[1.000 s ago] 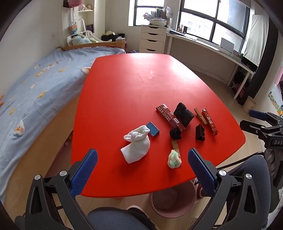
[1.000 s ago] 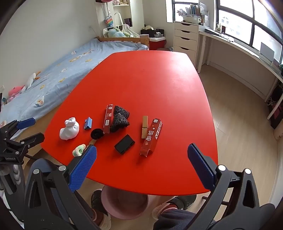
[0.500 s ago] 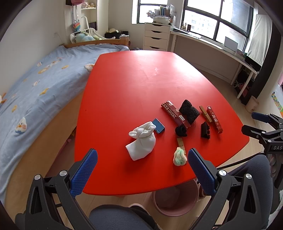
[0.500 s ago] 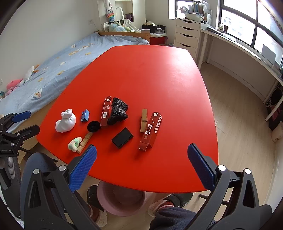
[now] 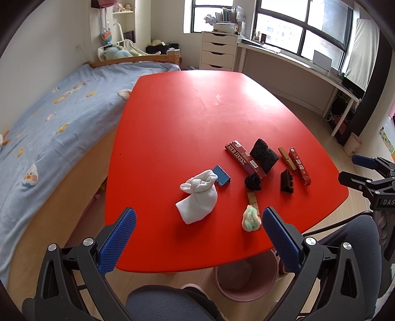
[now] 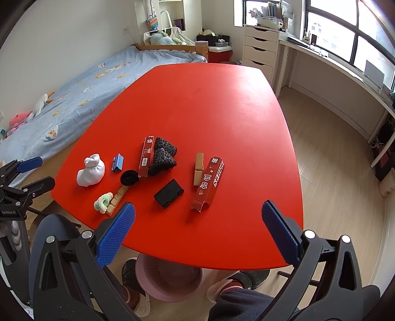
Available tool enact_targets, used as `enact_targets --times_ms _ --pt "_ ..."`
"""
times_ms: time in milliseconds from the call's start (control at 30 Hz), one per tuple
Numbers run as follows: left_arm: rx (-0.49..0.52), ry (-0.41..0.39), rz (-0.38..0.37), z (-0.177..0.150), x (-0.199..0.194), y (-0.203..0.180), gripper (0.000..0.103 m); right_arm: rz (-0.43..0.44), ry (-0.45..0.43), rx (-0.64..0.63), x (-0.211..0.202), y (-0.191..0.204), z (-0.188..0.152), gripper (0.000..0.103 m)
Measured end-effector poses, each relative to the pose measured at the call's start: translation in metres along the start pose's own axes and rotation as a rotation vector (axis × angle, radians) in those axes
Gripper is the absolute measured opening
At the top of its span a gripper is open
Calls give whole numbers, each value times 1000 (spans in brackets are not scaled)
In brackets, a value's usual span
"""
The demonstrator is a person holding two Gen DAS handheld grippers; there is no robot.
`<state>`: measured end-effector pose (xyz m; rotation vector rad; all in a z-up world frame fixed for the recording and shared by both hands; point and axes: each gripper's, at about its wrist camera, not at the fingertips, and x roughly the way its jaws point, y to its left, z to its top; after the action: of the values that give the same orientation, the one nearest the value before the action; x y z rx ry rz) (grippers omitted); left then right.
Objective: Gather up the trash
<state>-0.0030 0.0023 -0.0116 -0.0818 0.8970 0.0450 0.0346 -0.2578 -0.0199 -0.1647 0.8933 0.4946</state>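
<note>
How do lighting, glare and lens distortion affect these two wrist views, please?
Left wrist view: daylight from the windows leaves a pale sheen on the red table; fisheye bends its edges. Right wrist view: window panes are overexposed, objects like the white sock stay sharp with soft shadows, corners vignette black.

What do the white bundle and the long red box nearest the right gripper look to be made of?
White bundle: soft matte fabric, probably a rolled sock, judging by its knotted folds. Long red box: thin printed cardboard, slightly glossy, with an open end flap.
</note>
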Motion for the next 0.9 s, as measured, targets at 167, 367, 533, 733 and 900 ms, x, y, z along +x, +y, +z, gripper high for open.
enact_targets --times_ms 167,367,533,733,900 --pt "0 1 -2 0 0 0 98 2 2 3 0 -1 0 100" --pt "2 -4 -5 2 -2 -1 98 4 1 4 0 -3 1 100" --pt "-4 -3 -9 1 -2 0 98 8 6 6 0 -4 0 100" --pt "-12 1 -11 1 -1 1 98 8 7 7 0 -3 -1 100" --pt "-9 1 -5 0 0 1 98 8 10 7 1 -3 -1 100"
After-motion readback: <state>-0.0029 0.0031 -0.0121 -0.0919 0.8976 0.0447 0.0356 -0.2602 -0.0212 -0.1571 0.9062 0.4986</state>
